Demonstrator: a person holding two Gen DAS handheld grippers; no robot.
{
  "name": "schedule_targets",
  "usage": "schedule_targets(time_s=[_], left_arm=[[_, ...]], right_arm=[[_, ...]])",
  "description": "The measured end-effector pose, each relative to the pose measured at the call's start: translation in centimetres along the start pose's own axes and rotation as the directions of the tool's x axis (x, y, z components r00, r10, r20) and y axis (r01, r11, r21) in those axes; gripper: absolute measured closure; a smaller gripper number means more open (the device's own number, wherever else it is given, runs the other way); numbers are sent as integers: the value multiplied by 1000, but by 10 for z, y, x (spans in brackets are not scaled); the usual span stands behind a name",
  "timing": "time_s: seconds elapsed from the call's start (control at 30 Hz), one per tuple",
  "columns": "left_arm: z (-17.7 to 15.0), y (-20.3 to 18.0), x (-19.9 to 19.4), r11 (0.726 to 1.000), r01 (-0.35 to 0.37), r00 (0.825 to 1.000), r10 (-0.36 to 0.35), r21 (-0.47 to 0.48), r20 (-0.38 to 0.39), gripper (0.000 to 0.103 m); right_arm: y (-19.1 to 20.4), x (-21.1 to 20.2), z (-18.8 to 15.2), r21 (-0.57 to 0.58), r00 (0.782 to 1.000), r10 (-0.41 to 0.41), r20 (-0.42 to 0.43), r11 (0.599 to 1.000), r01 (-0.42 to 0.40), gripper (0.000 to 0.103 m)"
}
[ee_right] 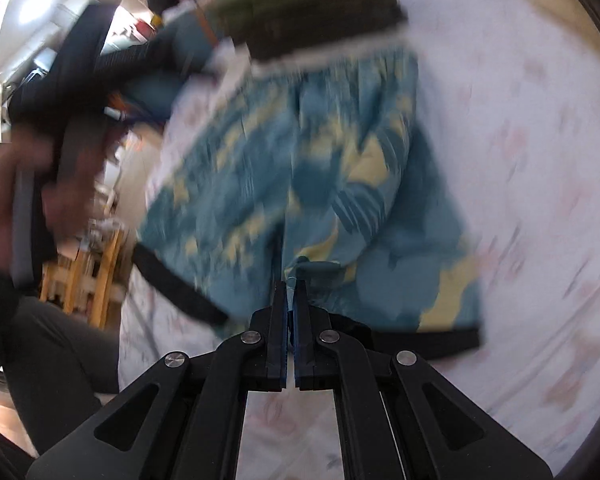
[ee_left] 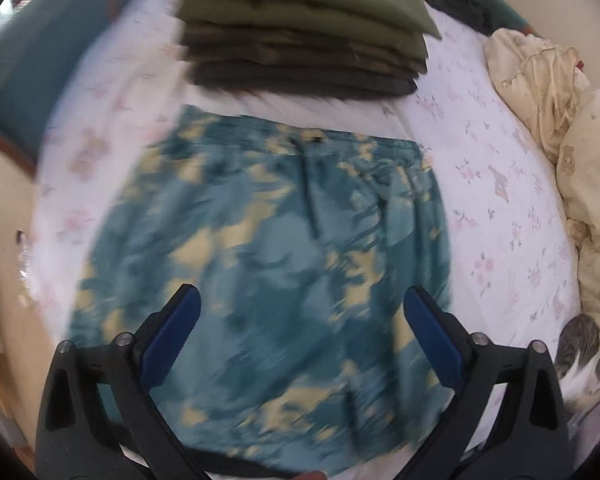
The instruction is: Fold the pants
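Teal shorts with a yellow leaf print and black hems (ee_left: 268, 248) lie spread on a white floral bed sheet (ee_left: 500, 200), waistband toward the far side. My left gripper (ee_left: 300, 304) is open and hovers above the lower part of the shorts, holding nothing. My right gripper (ee_right: 290, 286) is shut on the crotch fabric of the shorts (ee_right: 300, 168), between the two leg hems. The left gripper and the hand on it show blurred at the left of the right wrist view (ee_right: 68, 112).
A stack of folded olive and dark garments (ee_left: 304, 28) sits just beyond the waistband. A cream quilt (ee_left: 572, 152) is bunched along the right edge, with a cat (ee_left: 584, 356) below it. A teal headboard or cushion (ee_left: 48, 52) is at the left. The bed's edge and wooden furniture (ee_right: 88, 276) lie to the left.
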State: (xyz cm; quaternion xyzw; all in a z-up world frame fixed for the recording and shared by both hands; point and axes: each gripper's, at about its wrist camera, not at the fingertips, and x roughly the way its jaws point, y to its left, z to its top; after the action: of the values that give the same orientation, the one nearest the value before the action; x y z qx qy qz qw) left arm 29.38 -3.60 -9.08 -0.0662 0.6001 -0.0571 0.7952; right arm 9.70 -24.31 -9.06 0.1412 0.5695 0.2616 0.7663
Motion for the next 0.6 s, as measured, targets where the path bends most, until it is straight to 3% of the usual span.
schedule_targets(time_s=[0.1,0.2,0.37,0.4,0.47,0.5,0.6], left_arm=[[16,-36,28,999,18,999,-17,33,-45,22],[36,-89,58,990,52,995,-41,133,-88,23],[53,-146,109,974,27,990,5,226,-144,30],[54,-151,119,973,2,988,33,230,-149,40],[53,-161,140,972,-4,981,49,237,-185,48],[53,-166,149,963,-37,980,87,267,-180,58],[53,-164,155,942,-104,975,160,320,-153,99]], right_arm=[[-13,8,-3,30,999,-7,-32,1000,8,102],[-26,10,-5,73,999,-5,-34,997,7,102],[-32,10,-7,71,999,-13,-29,997,15,102],[-32,9,-8,71,1000,-16,-26,997,18,102],[-33,7,-7,74,1000,-12,-23,997,14,102],[-33,7,-6,72,1000,-12,-21,997,13,102],[-29,6,-1,57,1000,-6,-17,998,7,102]])
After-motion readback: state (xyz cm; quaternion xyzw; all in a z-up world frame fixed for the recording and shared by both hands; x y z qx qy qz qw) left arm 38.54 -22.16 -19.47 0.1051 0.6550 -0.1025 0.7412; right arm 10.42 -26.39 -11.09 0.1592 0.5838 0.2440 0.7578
